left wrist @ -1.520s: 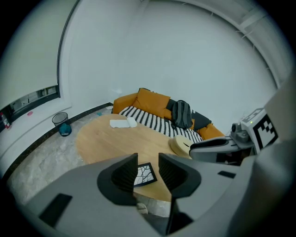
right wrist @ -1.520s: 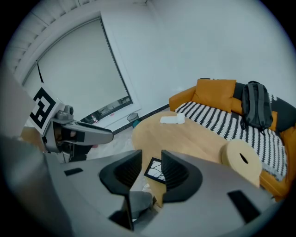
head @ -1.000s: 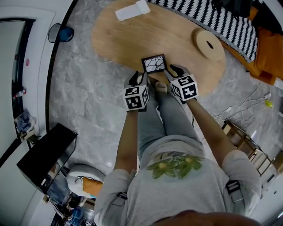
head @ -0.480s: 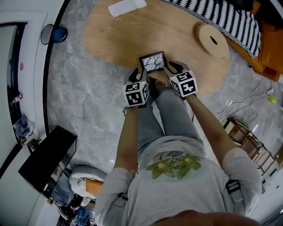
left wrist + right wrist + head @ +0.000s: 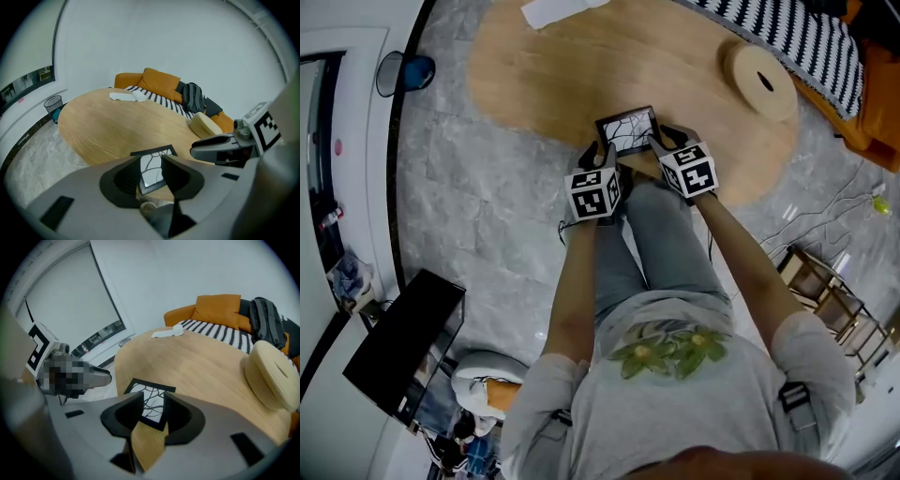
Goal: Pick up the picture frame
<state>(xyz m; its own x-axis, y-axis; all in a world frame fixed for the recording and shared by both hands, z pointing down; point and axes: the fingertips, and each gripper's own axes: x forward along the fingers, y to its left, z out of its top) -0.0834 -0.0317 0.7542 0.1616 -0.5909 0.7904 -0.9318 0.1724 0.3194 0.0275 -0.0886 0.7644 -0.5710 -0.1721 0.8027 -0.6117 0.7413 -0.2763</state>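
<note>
Broadly, the oval wooden table [image 5: 544, 75] fills the upper head view, seen from above the standing person's torso [image 5: 675, 375]. Only the gripper views show the orange sofa [image 5: 159, 77] behind the table as a whole, with a dark backpack [image 5: 191, 97] on it. The head view shows just its orange edge under a striped blanket [image 5: 787, 33]. A round cream cushion [image 5: 759, 80] lies on the table's right part, and a white cloth [image 5: 553, 11] lies at the far edge. The window [image 5: 70, 305] appears in the right gripper view alone; the black box [image 5: 403, 342] on the floor appears in the head view alone. The left gripper [image 5: 598, 155] and right gripper [image 5: 667, 139] are held side by side over the table's near edge. Each gripper view shows its own jaws apart with a narrow gap. Nothing is clamped in either gap; the frame shows through it. The frame [image 5: 626, 129] lies flat on the table at the near edge, black-bordered with a branching line pattern. The head view places the left jaws at its near left corner and the right jaws at its near right corner. Whether they touch it cannot be determined. Compared with 1.0 s ago, both grippers have moved forward, and their jaw tips now stand closer to the frame's corners. The frame itself has stayed in place at the table's edge.
</note>
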